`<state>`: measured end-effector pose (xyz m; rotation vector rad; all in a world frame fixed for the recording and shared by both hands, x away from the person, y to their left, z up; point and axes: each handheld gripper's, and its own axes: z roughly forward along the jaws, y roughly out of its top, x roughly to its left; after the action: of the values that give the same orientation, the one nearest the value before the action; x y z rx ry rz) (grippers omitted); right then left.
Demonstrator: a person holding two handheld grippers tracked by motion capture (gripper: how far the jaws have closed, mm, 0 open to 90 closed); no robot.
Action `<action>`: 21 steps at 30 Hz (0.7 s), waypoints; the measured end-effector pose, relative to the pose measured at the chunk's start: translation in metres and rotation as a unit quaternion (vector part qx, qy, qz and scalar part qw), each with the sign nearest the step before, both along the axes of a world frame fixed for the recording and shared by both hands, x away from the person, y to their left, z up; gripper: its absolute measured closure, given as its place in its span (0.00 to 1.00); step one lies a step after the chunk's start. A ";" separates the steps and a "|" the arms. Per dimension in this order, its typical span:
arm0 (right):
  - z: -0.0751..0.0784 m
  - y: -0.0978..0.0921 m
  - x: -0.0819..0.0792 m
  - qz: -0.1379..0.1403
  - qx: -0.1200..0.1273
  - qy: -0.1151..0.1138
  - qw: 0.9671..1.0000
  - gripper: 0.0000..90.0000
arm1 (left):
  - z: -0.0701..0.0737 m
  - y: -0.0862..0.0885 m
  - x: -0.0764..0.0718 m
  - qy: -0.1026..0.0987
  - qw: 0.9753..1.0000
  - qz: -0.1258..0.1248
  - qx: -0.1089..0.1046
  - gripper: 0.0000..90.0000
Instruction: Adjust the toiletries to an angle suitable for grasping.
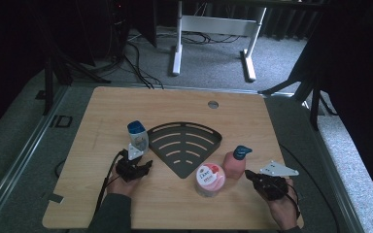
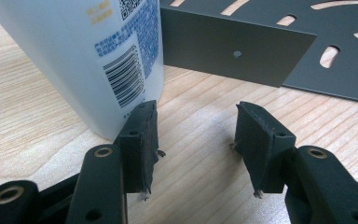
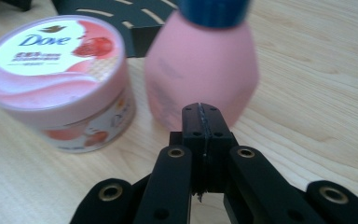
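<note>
A white bottle with a blue cap (image 1: 138,135) stands left of the dark fan-shaped rack (image 1: 184,144). My left gripper (image 1: 145,165) is open just in front of it; in the left gripper view the bottle (image 2: 93,56) stands close beyond the left jaw, outside the gap of my left gripper (image 2: 196,135). A pink bottle with a blue cap (image 1: 235,162) and a pink Dove jar (image 1: 210,178) stand near the rack's tip. My right gripper (image 1: 249,175) is shut and empty right of the pink bottle. The right gripper view has the right gripper (image 3: 202,116) with the pink bottle (image 3: 203,70) right ahead and the jar (image 3: 58,79) left.
The wooden table (image 1: 102,111) carries a round cable hole (image 1: 213,104) near its far edge. Beyond the table stand a white desk frame (image 1: 213,29), dark stands and floor cables. The rack's flat front wall (image 2: 237,51) lies just beyond my left gripper.
</note>
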<state>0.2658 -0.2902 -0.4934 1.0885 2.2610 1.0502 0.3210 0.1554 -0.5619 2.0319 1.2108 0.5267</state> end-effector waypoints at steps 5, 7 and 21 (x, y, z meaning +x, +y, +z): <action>-0.005 0.008 -0.001 0.013 0.003 0.011 1.000 1.00 | 0.000 0.000 0.000 0.000 1.000 0.001 0.000 0.55; -0.008 0.011 0.001 0.016 0.000 0.016 1.000 1.00 | 0.000 0.000 0.000 0.000 1.000 0.001 0.000 0.55; -0.014 0.006 0.016 0.008 -0.005 0.022 1.000 1.00 | 0.000 -0.001 0.000 0.000 1.000 0.001 0.001 0.54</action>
<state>0.2821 -0.2840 -0.5070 1.1011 2.3121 1.0285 0.3208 0.1547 -0.5618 2.0324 1.2126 0.5279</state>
